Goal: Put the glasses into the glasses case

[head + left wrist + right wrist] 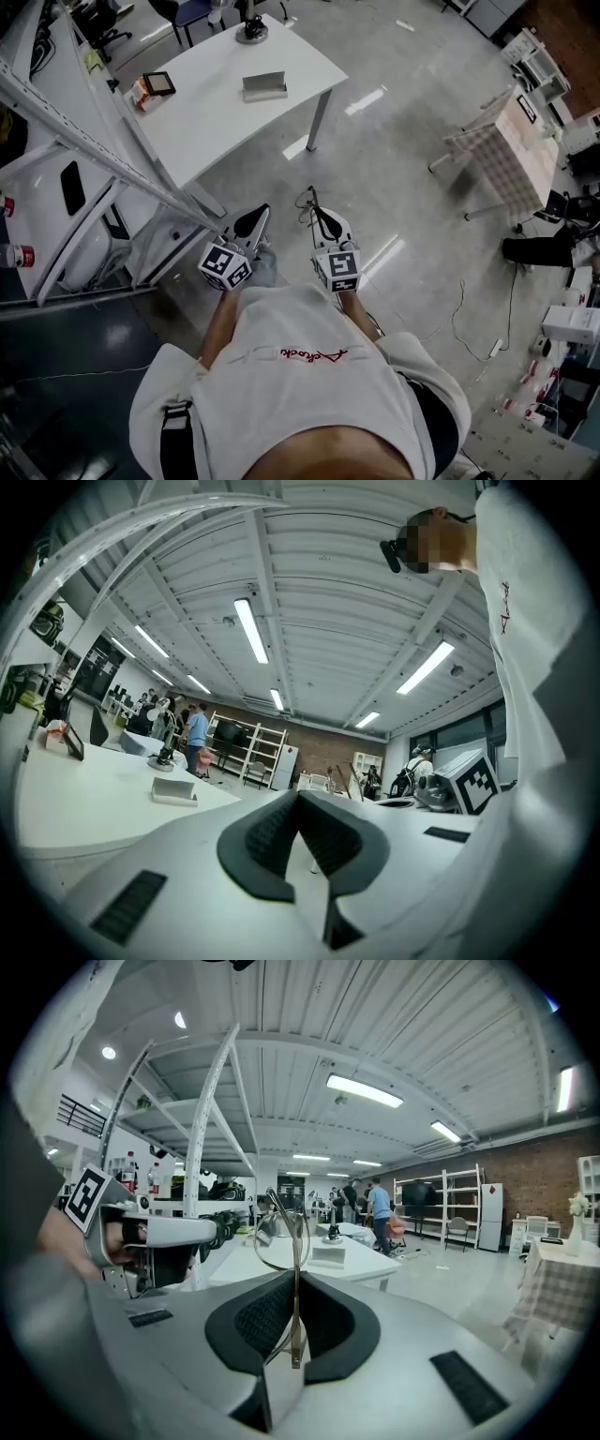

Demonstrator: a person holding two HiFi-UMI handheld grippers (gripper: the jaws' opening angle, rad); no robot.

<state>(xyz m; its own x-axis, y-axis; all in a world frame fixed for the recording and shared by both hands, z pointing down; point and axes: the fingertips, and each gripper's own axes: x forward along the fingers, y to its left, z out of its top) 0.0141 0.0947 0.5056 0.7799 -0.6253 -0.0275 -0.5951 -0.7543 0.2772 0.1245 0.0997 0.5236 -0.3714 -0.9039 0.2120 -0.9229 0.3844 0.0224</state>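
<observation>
Closest to me, both grippers sit side by side just ahead of the white shirt, over bare grey floor and well short of the worktop.

Right gripper: jaws clenched on the glasses. A thin metal arm runs upright between the pads, and one lens stands clear above the tips. In the head view the wire frame shows only faintly, ahead of the black jaws.

Left gripper: jaws drawn together at the tips with nothing between them. From the right gripper view it lies just beside its partner, with a hand wrapped round the body behind the marker cube.

Further out, the worktop is white, and one leg shows at its near corner. The case rests on it near the middle of the far half, well apart from both grippers; I cannot tell from here whether it is open or closed. Left of the case, by the worktop's edge, there is a dark panel. A black stand sits at the far edge, beyond the case.

A white rack slants along the left side, beside the worktop. Far right, a table with a checked cloth stands well away from all of it. The gripper views show people at the back of the room, too small to say more.
</observation>
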